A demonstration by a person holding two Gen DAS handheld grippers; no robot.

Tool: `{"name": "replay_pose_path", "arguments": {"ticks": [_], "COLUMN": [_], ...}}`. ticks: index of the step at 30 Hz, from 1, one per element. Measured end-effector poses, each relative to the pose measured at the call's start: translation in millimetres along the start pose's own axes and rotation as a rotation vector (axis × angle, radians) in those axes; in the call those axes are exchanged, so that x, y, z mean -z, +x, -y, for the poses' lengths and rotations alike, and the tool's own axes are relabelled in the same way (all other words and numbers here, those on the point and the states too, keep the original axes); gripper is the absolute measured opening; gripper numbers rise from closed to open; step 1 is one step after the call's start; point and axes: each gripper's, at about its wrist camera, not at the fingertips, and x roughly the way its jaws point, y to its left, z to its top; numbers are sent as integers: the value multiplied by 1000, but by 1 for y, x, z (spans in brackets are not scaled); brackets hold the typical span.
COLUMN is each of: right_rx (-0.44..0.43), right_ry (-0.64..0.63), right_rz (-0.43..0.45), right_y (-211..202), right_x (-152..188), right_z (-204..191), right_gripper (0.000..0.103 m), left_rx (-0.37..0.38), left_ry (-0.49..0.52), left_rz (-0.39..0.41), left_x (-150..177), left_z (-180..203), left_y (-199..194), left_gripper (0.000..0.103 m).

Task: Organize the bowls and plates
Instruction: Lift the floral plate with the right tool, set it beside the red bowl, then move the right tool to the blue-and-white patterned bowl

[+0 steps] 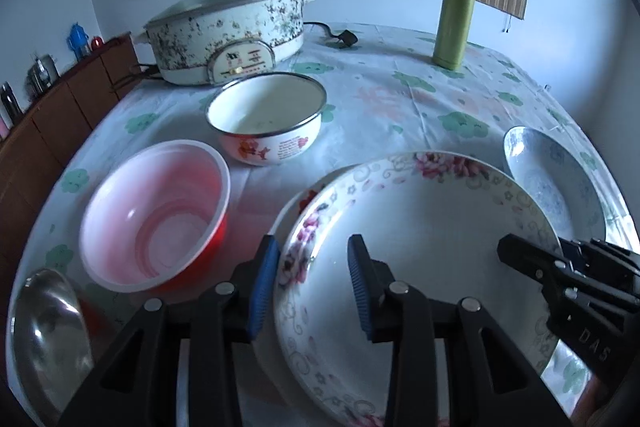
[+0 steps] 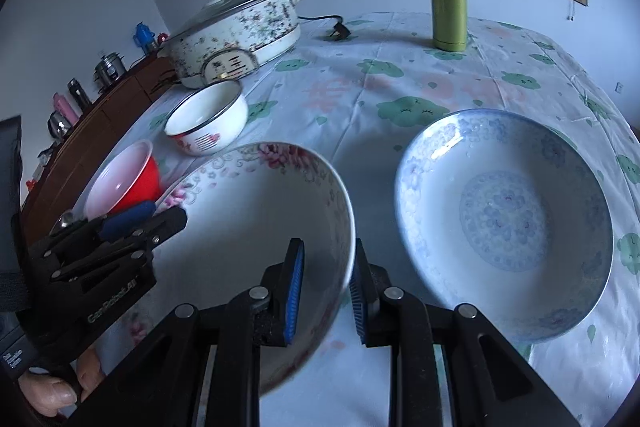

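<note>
Near left, a polished steel bowl point(image 1: 48, 331) and a red plastic bowl point(image 1: 156, 215). Centre, the glossy floral porcelain plate point(image 1: 416, 247) is pinched by left gripper point(image 1: 312, 287) and right gripper point(image 2: 326, 291) on opposite rims. Right, a blue-patterned plate point(image 2: 504, 223) lies flat on the tablecloth point(image 2: 400, 95).

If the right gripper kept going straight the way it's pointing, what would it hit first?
The right gripper already has its jaws on the rim of the floral plate. Straight ahead, past that rim, it would probably meet the tablecloth between the floral plate and the blue plate, though depth is uncertain.
</note>
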Motion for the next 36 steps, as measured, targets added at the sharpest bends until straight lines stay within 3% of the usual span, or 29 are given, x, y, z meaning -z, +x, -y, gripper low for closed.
{"name": "replay_pose_path", "arguments": {"ticks": [7,13,15,19,23,25,30,36], "right_rx": [13,64,63,51,-31,-53,80,152], "right_ry": [-8,-51,-59,-82,-3,48,38,119], "right_rz": [9,56,74,87,75,136,252,251], "right_y": [5,11,14,17,9,-12,-58,-75], "right_x": [5,9,10,12,8,5,10,35], "right_z": [-4,-15,-16,-21,-8,4,22,66], "right_gripper": [26,33,36,49,49,49,53,56], "left_rx": [-14,-99,-119,-115,-93,-87,-64,-6], "left_ry": [23,45,49,36,23,17,9,-9], "left_rz": [40,194,221,210,220,230,219,165], "left_x": [0,-1,-2,-5,-3,-2,0,6], "left_z": [1,2,2,-2,-4,-4,-2,4], "left_y": [-12,-45,-48,-45,-46,-48,-44,-36], "left_gripper": [35,60,62,63,67,76,81,82]}}
